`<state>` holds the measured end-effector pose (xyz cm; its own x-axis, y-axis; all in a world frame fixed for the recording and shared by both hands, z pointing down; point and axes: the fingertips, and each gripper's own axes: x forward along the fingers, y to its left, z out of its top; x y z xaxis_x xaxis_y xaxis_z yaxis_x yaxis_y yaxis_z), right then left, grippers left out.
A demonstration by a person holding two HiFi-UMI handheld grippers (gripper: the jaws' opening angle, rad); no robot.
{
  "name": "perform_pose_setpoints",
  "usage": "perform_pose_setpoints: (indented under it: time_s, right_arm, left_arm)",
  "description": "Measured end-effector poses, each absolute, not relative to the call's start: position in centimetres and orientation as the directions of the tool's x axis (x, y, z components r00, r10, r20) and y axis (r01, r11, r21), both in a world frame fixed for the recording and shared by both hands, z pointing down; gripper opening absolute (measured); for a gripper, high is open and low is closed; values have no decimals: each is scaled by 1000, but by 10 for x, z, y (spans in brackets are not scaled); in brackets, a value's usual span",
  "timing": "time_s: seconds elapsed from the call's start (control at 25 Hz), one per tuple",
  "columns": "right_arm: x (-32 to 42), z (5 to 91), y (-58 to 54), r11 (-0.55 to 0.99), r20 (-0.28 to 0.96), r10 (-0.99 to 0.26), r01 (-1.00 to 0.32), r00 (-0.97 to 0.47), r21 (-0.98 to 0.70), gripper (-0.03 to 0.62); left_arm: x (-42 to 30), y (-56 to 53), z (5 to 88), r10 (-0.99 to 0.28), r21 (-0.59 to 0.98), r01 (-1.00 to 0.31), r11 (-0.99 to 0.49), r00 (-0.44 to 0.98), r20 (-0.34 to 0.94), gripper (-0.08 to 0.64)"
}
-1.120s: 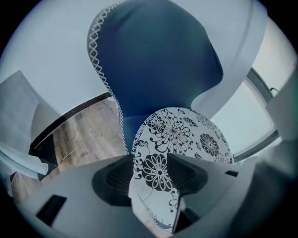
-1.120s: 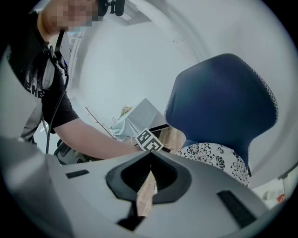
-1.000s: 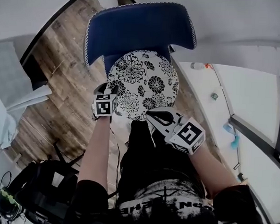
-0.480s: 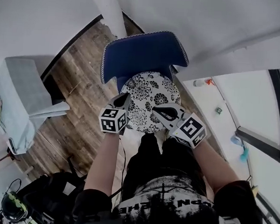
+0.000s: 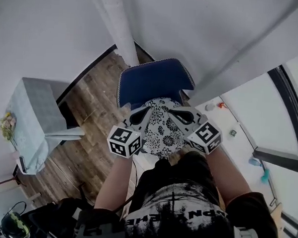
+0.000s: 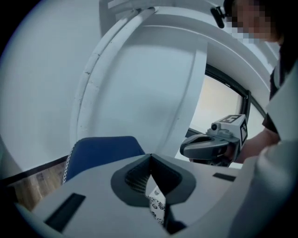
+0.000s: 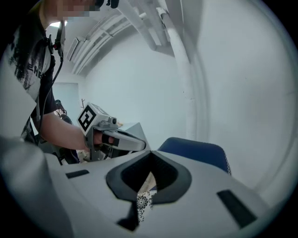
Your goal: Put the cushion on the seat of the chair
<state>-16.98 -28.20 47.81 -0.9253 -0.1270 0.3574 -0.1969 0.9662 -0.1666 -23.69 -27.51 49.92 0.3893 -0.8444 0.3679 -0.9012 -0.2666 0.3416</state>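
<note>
The round black-and-white flowered cushion (image 5: 160,133) hangs between my two grippers, in front of the blue chair (image 5: 151,83). My left gripper (image 5: 140,115) is shut on the cushion's left edge, its jaws having just closed there. My right gripper (image 5: 177,114) is shut on the right edge. In the left gripper view the jaws (image 6: 150,159) meet with flowered fabric (image 6: 157,205) pinched below them, and the chair back (image 6: 100,151) shows beyond. The right gripper view shows the same: shut jaws (image 7: 150,157), cushion fabric (image 7: 142,202), chair back (image 7: 195,151). The chair's seat is hidden behind the cushion.
A white pillar (image 5: 117,26) stands right behind the chair against the wall. A grey-covered piece of furniture (image 5: 36,116) sits on the wood floor (image 5: 89,102) at the left. A white desk (image 5: 238,146) with small items runs along the right. A dark bag (image 5: 47,220) lies lower left.
The left jaws went from wide open beside the cushion to shut on its edge. Both grippers rose with the cushion, and the chair now looks smaller and farther.
</note>
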Motion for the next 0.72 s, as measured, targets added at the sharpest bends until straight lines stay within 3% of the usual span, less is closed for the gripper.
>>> perform_pose_setpoints:
  time_s: [0.2, 0.72]
  right_arm:
    - [-162, 448, -286, 956, 271, -162, -219, -949, -193, 17]
    - [-139, 398, -288, 961, 187, -229, -252, -956, -115, 17]
  left_arm:
    - [-220, -275, 460, -846, 216, -912, -348, 405, 348, 15]
    - [-195, -269, 410, -853, 154, -896, -417, 444, 275, 15]
